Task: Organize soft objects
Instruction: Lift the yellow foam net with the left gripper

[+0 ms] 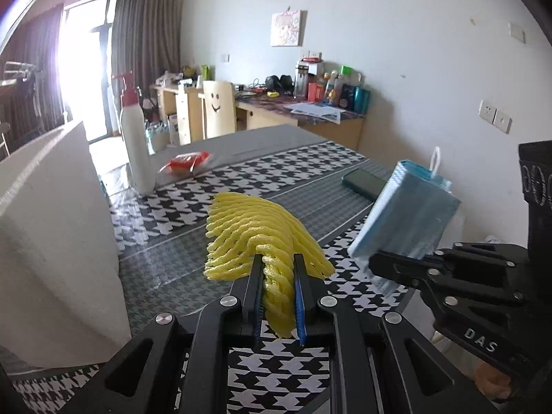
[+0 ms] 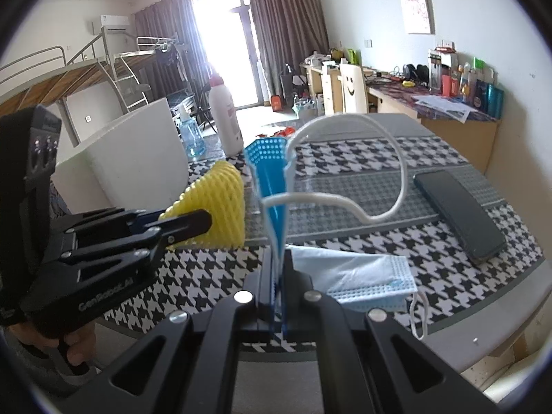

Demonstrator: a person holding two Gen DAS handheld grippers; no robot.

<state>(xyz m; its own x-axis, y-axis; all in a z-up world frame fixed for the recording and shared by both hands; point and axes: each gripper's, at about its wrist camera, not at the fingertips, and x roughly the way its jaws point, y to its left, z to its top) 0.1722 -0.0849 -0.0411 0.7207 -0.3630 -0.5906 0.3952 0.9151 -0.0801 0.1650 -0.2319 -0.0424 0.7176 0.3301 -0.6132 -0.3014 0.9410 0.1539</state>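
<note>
While above the table [image 1: 193,248], yellow foam net [image 1: 262,227] in left tongs [image 1: 278,269], blue mask [image 2: 270,186] in right tongs [image 2: 278,269].

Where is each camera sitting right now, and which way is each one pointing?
Left wrist: rides the left claw, looks across the checked table to the desk wall; claw shut on yellow foam net; right claw with blue mask at right.
Right wrist: rides the right claw, looks along the table toward the window; shut on the mask; left claw, a hand at left.
Shared: net, mask, phone, white bottle, white box.
</note>
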